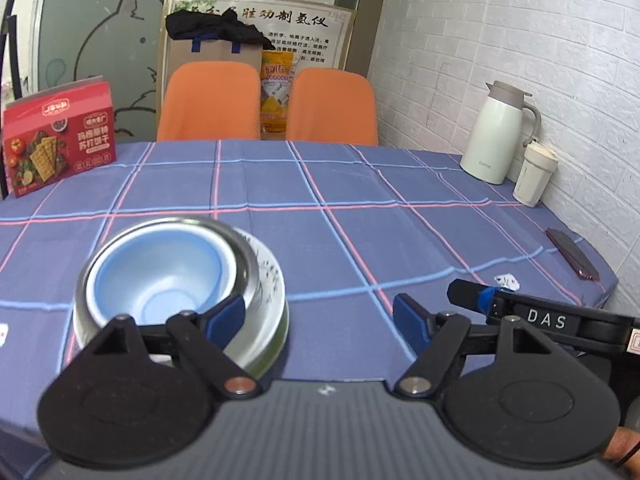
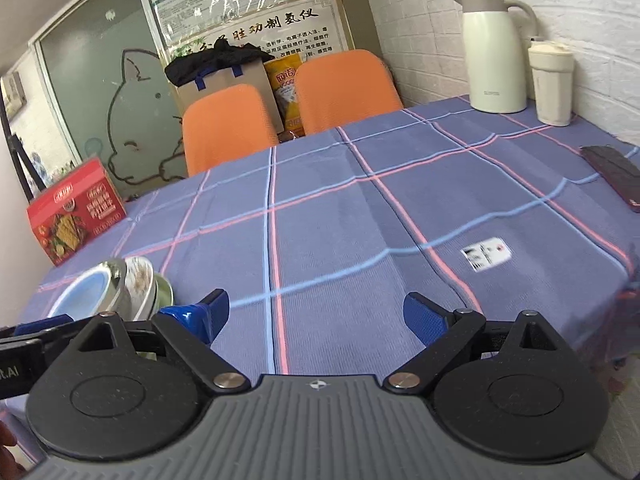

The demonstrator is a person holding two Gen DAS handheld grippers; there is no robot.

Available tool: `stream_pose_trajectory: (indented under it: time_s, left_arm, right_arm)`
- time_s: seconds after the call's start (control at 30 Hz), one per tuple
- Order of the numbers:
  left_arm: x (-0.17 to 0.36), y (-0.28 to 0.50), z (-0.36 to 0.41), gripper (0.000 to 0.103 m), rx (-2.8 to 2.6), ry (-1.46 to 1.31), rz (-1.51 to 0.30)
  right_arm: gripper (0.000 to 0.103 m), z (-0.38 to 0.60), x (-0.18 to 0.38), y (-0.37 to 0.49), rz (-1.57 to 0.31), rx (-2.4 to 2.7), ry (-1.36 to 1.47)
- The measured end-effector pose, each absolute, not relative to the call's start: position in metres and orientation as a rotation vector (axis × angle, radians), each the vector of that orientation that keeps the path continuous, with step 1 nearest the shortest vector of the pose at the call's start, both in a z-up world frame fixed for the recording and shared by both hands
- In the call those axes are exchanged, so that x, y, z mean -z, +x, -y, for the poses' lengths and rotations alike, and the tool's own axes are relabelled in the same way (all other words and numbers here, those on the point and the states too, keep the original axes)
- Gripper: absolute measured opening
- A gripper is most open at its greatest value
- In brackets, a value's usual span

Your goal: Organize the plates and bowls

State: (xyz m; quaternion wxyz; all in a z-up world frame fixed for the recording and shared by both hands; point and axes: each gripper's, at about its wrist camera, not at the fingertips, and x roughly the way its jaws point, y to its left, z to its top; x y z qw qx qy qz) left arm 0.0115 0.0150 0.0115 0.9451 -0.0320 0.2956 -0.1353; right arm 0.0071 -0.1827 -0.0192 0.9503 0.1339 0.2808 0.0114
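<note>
A light blue bowl sits nested in a steel bowl, which rests on a white patterned bowl with a green rim showing below. The stack stands on the checked tablecloth near its front left. My left gripper is open; its left finger overlaps the stack's right side and nothing is between the pads. In the right wrist view the same stack is at lower left. My right gripper is open over bare cloth, to the right of the stack.
A red cracker box stands at the far left. A cream thermos jug and a lidded cup stand by the brick wall, with a dark phone nearer. Two orange chairs are behind the table. A small printed label lies on the cloth.
</note>
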Motion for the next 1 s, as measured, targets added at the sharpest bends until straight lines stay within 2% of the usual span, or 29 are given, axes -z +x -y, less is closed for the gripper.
stream_pose_trajectory:
  time_s: [0.4, 1.0]
  left_arm:
    - [0.053, -0.059, -0.027, 0.076, 0.18, 0.037, -0.67]
    - [0.046, -0.115, -0.042, 0.076, 0.129, 0.055, -0.511]
  right_arm:
    - [0.082, 0.148, 0.058, -0.058, -0.621, -0.004, 0.201]
    - [0.082, 0.112, 0.045, -0.096, -0.538, -0.091, 0.143]
